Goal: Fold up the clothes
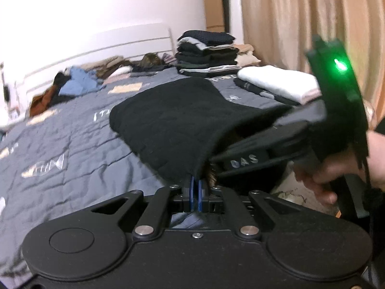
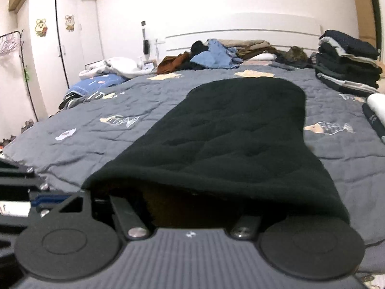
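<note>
A black quilted garment (image 1: 173, 125) lies lengthwise on the grey bed quilt (image 1: 67, 149), its near edge lifted. My left gripper (image 1: 196, 180) is shut on that near edge, the blue pads (image 1: 192, 187) pressed together on the cloth. To its right, my right gripper (image 1: 223, 166) reaches in under the same edge, held by a person's hand (image 1: 336, 173). In the right wrist view the garment (image 2: 240, 134) drapes over my right gripper (image 2: 187, 204). Its linkage arms stand spread apart, and its fingertips are hidden beneath the cloth.
A tall stack of folded dark clothes (image 1: 207, 53) (image 2: 346, 57) and a folded white garment (image 1: 276, 82) sit at the far right of the bed. Unfolded clothes (image 2: 211, 55) are heaped at the headboard. A white wardrobe (image 2: 60, 38) stands left, and a beige curtain (image 1: 300, 19) hangs right.
</note>
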Demonstrator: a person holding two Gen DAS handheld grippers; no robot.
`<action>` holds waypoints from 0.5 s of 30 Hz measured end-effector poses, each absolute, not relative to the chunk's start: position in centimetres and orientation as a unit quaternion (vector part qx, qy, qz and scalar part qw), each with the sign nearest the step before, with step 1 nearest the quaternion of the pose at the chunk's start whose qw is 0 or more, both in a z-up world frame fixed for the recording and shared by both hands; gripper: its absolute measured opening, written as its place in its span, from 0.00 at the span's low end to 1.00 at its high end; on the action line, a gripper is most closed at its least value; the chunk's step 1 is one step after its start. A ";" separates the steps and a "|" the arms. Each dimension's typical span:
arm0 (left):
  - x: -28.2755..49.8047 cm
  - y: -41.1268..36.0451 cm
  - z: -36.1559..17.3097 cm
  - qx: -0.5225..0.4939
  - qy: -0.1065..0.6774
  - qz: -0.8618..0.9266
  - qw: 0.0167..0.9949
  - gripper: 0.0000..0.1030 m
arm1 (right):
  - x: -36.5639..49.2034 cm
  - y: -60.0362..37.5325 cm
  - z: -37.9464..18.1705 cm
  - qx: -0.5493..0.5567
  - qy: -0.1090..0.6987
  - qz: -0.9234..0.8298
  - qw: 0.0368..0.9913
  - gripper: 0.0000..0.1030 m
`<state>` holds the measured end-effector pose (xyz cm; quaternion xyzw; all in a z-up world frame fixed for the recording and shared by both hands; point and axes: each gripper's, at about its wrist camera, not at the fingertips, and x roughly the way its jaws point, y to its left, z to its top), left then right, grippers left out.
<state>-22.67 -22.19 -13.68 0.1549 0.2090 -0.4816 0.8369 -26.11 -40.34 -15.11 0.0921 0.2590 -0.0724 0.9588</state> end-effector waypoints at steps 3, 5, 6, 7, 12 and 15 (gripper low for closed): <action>-21.7 -22.0 -13.5 0.134 0.222 -0.479 0.839 0.03 | -26.5 -40.5 -14.1 0.097 0.290 -0.070 0.950 0.64; -21.5 -22.1 -13.7 0.135 0.227 -0.477 0.839 0.03 | -28.1 -40.1 -13.1 0.098 0.302 -0.057 0.947 0.64; -21.5 -22.2 -13.8 0.135 0.230 -0.475 0.839 0.03 | -29.1 -39.9 -12.7 0.101 0.304 -0.049 0.946 0.64; -21.4 -22.2 -13.8 0.133 0.234 -0.475 0.838 0.03 | -30.0 -39.9 -12.4 0.106 0.304 -0.041 0.946 0.64; -20.7 -22.0 -13.6 0.109 0.254 -0.475 0.835 0.03 | -33.2 -42.2 -11.8 0.213 0.281 0.024 0.936 0.63; -20.0 -21.9 -13.7 0.091 0.272 -0.473 0.833 0.03 | -32.6 -43.1 -13.1 0.299 0.301 0.064 0.903 0.58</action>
